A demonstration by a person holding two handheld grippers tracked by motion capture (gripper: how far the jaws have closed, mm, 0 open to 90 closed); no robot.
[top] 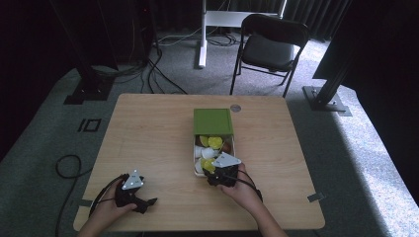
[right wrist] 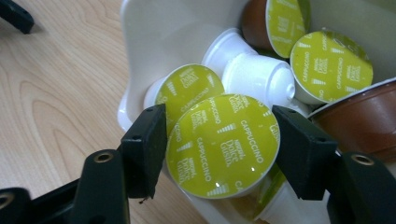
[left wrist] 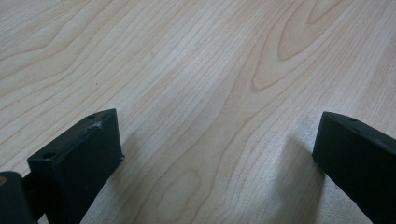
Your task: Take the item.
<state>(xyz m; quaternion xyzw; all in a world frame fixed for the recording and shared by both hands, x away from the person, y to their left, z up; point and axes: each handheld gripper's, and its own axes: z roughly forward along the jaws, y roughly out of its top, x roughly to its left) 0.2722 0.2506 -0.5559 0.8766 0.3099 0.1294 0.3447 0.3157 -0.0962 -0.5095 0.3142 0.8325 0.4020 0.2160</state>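
A white box (top: 195, 148) stands mid-table with its green lid (top: 213, 121) slid toward the far end. It holds several coffee capsules, some white with green foil tops (right wrist: 331, 65) and some brown (right wrist: 359, 121). My right gripper (right wrist: 219, 135) reaches into the near end of the box (right wrist: 154, 28). Its jaws press both sides of a green-topped capsule (right wrist: 222, 145) marked cappuccino. From above, the right gripper (top: 217, 170) sits at the box's near edge. My left gripper (top: 148, 202) rests low at the table's near left. In the left gripper view, the left gripper (left wrist: 217, 130) is open over bare wood.
The wooden table (top: 148, 138) has a small round grommet (top: 235, 107) near its far edge. A black folding chair (top: 272, 44) stands beyond the table, and cables lie on the carpet at left. A strip of tape (top: 316, 197) sticks to the table's right edge.
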